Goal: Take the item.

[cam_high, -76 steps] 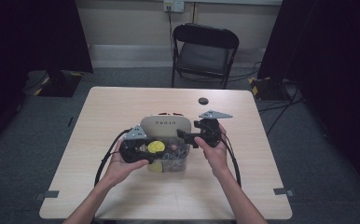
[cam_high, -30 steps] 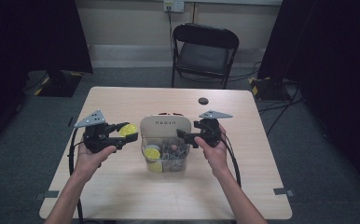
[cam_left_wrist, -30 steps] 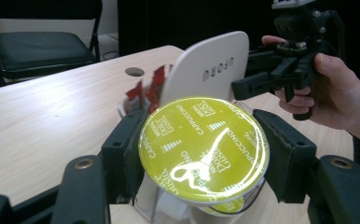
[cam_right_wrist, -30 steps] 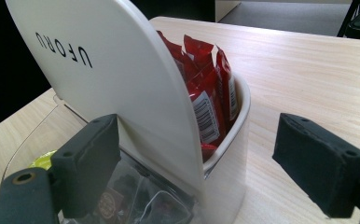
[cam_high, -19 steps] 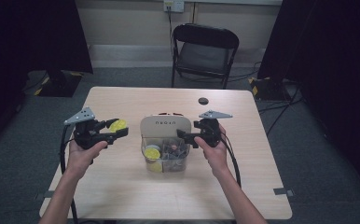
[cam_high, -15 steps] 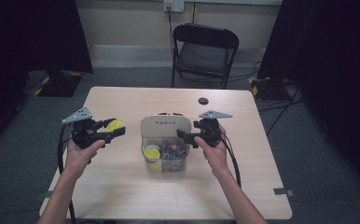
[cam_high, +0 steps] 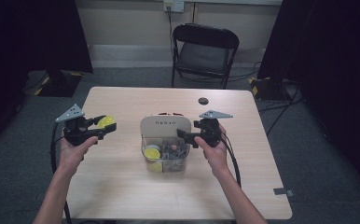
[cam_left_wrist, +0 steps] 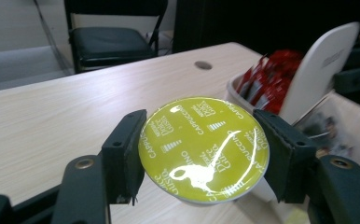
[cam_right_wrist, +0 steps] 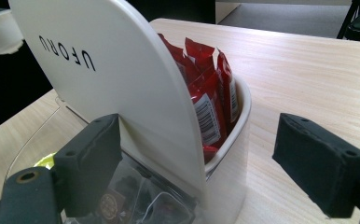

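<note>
— Two tongs over one table [cam_high: 122, 186]: what does each have?

— The left tongs [cam_high: 104, 126] are clamped on a yellow-green coffee capsule [cam_left_wrist: 204, 147]. In the left gripper view both pads press its rim from either side, its foil lid facing the camera with "cappuccino" printed around the edge. In the high view the capsule [cam_high: 106, 122] sits between the tips, above the left part of the table, well apart from the clear organiser box [cam_high: 166, 156].

— And the right tongs?

— The right tongs [cam_high: 183, 136] stand apart, nothing pressed between them. In the right gripper view the box's raised white lid [cam_right_wrist: 108, 79] and its back corner rise between the two pads, but the right pad [cam_right_wrist: 320, 163] is clear of the box wall. The left pad [cam_right_wrist: 92, 158] is close against the lid's front; whether it touches, I cannot tell.

— What is in the box?

— Red sachets [cam_right_wrist: 206, 88] stand upright in the rear compartment behind the lid. From above, another yellow capsule [cam_high: 152, 152] lies in the front left compartment, with darker small items beside it, too blurred to name.

— Anything else around?

— A small dark round thing [cam_high: 203, 101] near the far edge of the table, and a black folding chair [cam_high: 205, 51] beyond it.
</note>
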`<state>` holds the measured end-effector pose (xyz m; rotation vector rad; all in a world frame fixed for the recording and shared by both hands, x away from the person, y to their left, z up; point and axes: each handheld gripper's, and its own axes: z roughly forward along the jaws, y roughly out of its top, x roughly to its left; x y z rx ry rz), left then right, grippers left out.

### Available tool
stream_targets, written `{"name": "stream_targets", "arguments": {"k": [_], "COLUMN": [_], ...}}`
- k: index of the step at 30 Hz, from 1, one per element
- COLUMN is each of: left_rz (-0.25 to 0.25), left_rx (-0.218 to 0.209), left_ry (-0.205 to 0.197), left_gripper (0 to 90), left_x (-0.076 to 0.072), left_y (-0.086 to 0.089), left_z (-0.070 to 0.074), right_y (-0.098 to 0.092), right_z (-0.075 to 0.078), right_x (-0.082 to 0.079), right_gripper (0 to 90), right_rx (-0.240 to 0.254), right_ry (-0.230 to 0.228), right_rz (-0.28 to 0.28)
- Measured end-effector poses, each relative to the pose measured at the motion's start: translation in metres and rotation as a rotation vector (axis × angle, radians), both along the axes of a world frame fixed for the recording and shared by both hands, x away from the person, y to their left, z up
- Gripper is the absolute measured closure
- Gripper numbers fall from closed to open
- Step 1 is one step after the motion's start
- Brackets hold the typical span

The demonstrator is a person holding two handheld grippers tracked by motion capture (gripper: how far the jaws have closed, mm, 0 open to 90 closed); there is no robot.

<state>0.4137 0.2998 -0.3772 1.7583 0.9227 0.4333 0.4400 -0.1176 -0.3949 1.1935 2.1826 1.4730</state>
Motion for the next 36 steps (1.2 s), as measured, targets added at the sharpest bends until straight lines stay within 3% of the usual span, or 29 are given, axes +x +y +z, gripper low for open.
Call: {"name": "stream_targets", "arguments": {"k": [2, 11, 22, 36], "left_rz": [0.009, 0.078, 0.141, 0.145], "left_rx": [0.033, 0.042, 0.081, 0.101], "left_ry": [-0.002, 0.048, 0.108, 0.207], "left_gripper": [38.0, 38.1, 38.1, 38.1], "left_x": [0.002, 0.011, 0.023, 0.033], "left_y": [0.002, 0.017, 0.03, 0.035], "left_z": [-0.004, -0.023, -0.05, -0.089], "right_y": [0.0, 0.0, 0.0, 0.0], "right_z": [0.0, 0.001, 0.0, -0.001], "right_x": [0.0, 0.0, 0.0, 0.0], "right_gripper": [14.7, 14.8, 14.8, 14.8], "right_rx": [0.0, 0.003, -0.001, -0.001], "right_ry": [-0.001, -0.002, 0.001, 0.002], "right_rz": [-0.001, 0.0, 0.001, 0.001]}}
